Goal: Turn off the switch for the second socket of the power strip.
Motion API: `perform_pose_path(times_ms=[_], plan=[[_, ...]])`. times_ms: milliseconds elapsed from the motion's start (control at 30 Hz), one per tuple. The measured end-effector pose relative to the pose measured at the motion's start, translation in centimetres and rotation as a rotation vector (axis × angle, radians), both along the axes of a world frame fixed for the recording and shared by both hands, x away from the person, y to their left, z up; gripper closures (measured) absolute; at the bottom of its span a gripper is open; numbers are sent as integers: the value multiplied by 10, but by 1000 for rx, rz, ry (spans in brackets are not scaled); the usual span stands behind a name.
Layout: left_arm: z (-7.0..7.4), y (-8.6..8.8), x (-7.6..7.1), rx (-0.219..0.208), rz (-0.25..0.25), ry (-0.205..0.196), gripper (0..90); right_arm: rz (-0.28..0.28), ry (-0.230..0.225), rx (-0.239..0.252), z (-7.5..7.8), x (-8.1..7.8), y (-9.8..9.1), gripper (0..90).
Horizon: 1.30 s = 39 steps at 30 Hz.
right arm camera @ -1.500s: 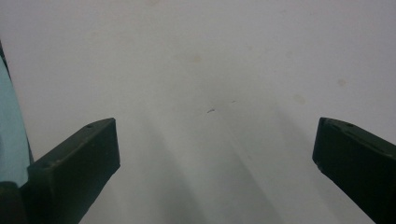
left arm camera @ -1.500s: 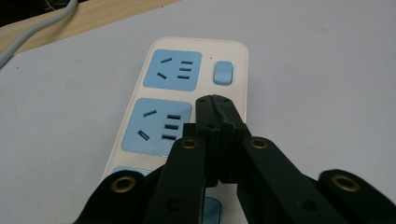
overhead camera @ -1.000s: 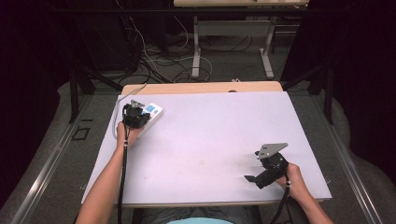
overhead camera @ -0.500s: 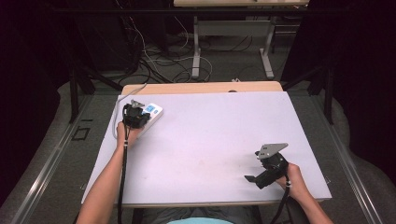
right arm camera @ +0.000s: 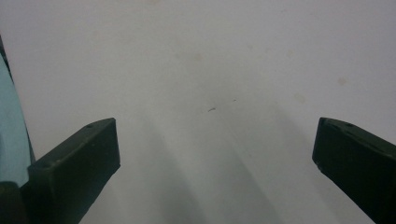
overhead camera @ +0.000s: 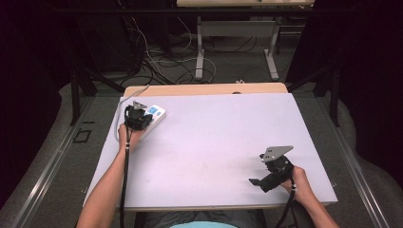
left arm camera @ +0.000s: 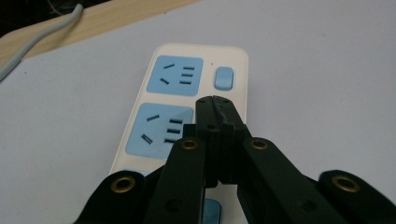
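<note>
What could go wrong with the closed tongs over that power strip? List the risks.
1. The shut left tongs hover beside the blue switch of the white plastic power strip; a slightly off push could hit the blue socket panel instead.
2. The strip lies loose near the white table's far-left corner, so it may slide.

Bare forearms, short teal top at the bottom edge, left tool (left arm camera: 215,103) black with brass-ringed pivot holes on its linkage arms, right tool (overhead camera: 255,182) black, topped by a grey three-cornered plate, black cables trailing from both

Closed jaws seemingly just above power strip (left arm camera: 184,100)
</note>
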State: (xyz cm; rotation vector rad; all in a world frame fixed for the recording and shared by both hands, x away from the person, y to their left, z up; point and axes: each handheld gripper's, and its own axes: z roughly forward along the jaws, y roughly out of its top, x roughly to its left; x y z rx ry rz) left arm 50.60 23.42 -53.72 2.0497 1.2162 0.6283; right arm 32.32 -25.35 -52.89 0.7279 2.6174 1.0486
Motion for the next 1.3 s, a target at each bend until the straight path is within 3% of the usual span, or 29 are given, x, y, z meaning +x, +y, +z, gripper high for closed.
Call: perform_pose_path(times_ms=[633, 900, 1000, 1100, 1133, 1200, 1300], plan=[[1, 0, 0, -1, 3, 4, 898, 6, -11, -1, -1, 0, 1, 3], [3, 1, 0, -3, 13, 3, 847, 7, -11, 1, -1, 1, 1, 3], [7, 1, 0, -13, 15, 0, 753, 1, 2, -4, 0, 0, 0, 3], [14, 1, 0, -20, 45, 15, 569, 9, -7, -5, 0, 0, 0, 3], [15, 1, -1, -18, 55, 1, 512, 4, -1, -3, 0, 0, 0, 3], [19, 1, -2, -22, 52, 15, 348, 2, 6, -1, 0, -1, 1, 3], [21, 1, -4, -27, 53, -3, 140, 7, 0, -2, 0, -1, 1, 3]])
